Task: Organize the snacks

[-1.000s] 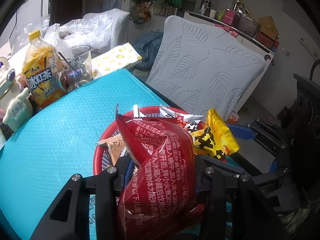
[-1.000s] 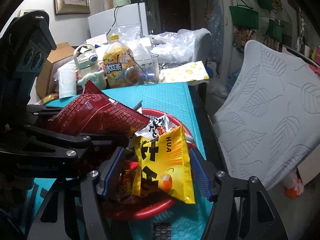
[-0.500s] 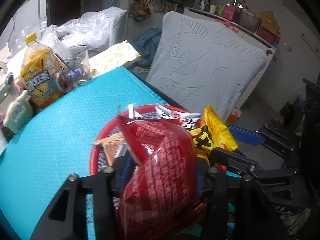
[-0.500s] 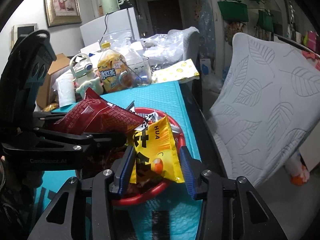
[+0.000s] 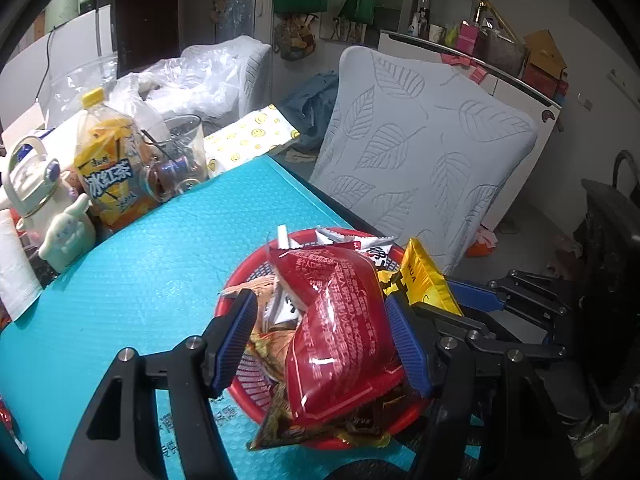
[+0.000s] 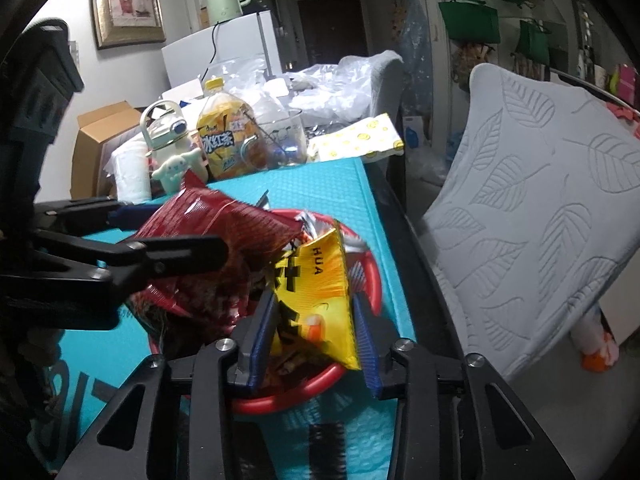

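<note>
Left wrist view first: my left gripper [image 5: 320, 336] has just been opening, and its blue pads now stand apart around the red snack bag [image 5: 340, 328], the left pad clear of it, the right one touching or just beside it. That bag lies on top of the heap in the red basket [image 5: 236, 280], on the teal mat [image 5: 140, 272]. On the right wrist view, my right gripper [image 6: 316, 340] has just been closing and now pinches the yellow snack packet [image 6: 320, 292] between its pads, over the near right part of the basket, just right of the red bag.
</note>
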Available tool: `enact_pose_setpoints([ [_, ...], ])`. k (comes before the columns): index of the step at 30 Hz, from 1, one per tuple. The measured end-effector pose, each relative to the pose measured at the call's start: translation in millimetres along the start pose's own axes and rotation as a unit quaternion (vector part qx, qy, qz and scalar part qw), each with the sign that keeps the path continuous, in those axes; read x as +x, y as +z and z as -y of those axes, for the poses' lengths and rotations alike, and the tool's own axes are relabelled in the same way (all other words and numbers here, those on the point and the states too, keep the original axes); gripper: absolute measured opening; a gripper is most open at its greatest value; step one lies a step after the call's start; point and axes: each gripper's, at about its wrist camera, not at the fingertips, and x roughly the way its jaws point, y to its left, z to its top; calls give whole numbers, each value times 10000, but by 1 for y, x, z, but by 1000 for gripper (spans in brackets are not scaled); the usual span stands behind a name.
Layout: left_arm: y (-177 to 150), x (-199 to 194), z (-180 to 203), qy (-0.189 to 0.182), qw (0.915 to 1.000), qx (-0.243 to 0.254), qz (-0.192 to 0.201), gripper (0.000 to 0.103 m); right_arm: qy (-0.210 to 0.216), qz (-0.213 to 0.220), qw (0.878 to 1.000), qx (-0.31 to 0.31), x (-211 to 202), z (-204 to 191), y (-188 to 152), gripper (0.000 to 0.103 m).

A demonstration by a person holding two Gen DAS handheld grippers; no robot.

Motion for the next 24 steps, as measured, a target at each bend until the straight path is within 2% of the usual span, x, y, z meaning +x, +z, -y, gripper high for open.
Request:
enact_pose_setpoints([
  [11, -6, -20, -5, -3, 9998, -184, 63, 65, 61, 109, 9999, 94, -11, 1, 3, 30],
  [15, -8, -30, -4, 74, 9998, -159, 133, 65, 41, 93, 9999, 72, -13, -1, 4, 32],
  [18, -9, -38, -4, 125, 9997, -143, 179, 65, -12, 94, 9999, 44, -17, -5, 6, 41],
  [24, -8, -60, -3, 212, 9989, -154, 390, 65, -111, 238, 9996, -60, -34, -15, 15, 41],
])
